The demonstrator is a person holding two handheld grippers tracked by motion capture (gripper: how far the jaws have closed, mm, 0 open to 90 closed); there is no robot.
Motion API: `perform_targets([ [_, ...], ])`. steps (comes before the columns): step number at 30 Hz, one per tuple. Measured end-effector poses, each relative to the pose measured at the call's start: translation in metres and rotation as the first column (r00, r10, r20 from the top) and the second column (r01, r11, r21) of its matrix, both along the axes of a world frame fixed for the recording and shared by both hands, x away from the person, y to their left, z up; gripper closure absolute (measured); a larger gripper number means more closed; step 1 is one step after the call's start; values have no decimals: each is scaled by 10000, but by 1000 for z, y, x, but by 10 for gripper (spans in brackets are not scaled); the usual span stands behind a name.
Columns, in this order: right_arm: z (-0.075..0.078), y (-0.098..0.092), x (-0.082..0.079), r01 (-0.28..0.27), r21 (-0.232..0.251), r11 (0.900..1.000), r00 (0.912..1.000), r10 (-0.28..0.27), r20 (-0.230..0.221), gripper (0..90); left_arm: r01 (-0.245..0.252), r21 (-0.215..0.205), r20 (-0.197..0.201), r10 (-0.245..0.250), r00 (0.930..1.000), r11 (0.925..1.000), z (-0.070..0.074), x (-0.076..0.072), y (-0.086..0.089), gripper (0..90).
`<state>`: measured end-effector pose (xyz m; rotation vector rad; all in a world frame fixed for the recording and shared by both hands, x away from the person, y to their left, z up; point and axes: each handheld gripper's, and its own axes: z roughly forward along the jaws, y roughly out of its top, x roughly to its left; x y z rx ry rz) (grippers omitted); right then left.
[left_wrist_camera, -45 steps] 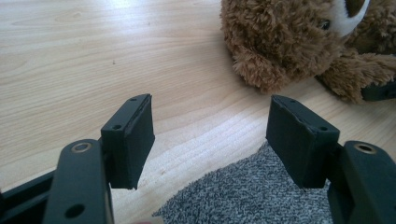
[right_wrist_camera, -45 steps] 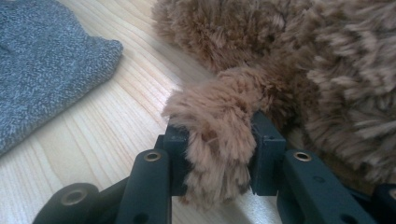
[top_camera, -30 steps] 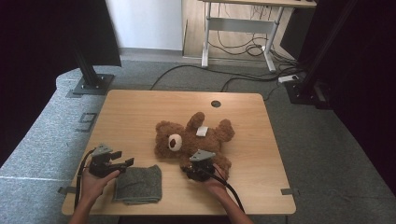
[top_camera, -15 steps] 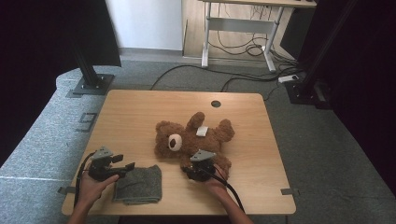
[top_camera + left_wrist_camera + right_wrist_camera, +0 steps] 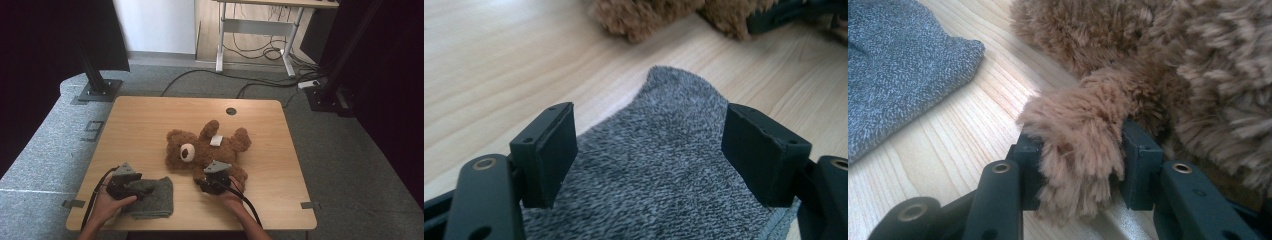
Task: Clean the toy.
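The right gripper (image 5: 1073, 165) pinches a teddy bear (image 5: 207, 150) paw, a grip its own view shows close up. The left gripper (image 5: 649, 150), jaws just opening, stands spread over the grey cloth (image 5: 659, 170), which lies flat near the wooden surface's (image 5: 150, 120) front-left edge.

Wooden table (image 5: 150, 120) bears teddy bear (image 5: 200, 150); grey cloth (image 5: 155, 200).

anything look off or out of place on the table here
Nothing looks damaged or spilled. The teddy bear lies sprawled on its back mid-table, one limb clamped in the right gripper. The grey knit cloth lies flat by the near edge, under the open left gripper.
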<state>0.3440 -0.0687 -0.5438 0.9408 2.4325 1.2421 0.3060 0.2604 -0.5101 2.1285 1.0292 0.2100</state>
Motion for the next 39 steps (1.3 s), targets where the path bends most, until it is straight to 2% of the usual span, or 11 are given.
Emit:
perform_targets([
  [10,0,0,0,26,18,10000,10000,-26,-5,599,-176,932,-307,205,9993,9955,-15,5,-6,161],
  [14,-1,-1,0,18,36,10000,10000,-18,-7,598,-262,1157,-346,303,9989,9929,-18,7,-5,145],
  [18,-1,-1,0,19,52,10000,10000,-19,-9,596,-99,1383,-577,180,9982,9903,-22,8,-6,146],
  [23,-1,-1,0,28,49,10000,10000,-28,-7,594,-145,1658,-382,211,9990,9860,-23,6,-9,171],
  [29,-2,0,-1,51,54,10000,10000,-51,-12,593,-8,1666,-313,61,9995,9860,-20,5,-9,317],
  [33,-2,0,-1,79,73,9999,10000,-78,-10,593,86,1386,-340,-39,9994,9903,-20,6,-7,521],
  [34,-2,0,-1,79,73,9999,10000,-78,-10,593,79,1334,-345,-33,9994,9910,-20,6,-7,521],
  [39,-2,0,-1,62,79,9999,10000,-62,8,593,16,884,-645,41,9979,9961,-20,9,-3,669],
])
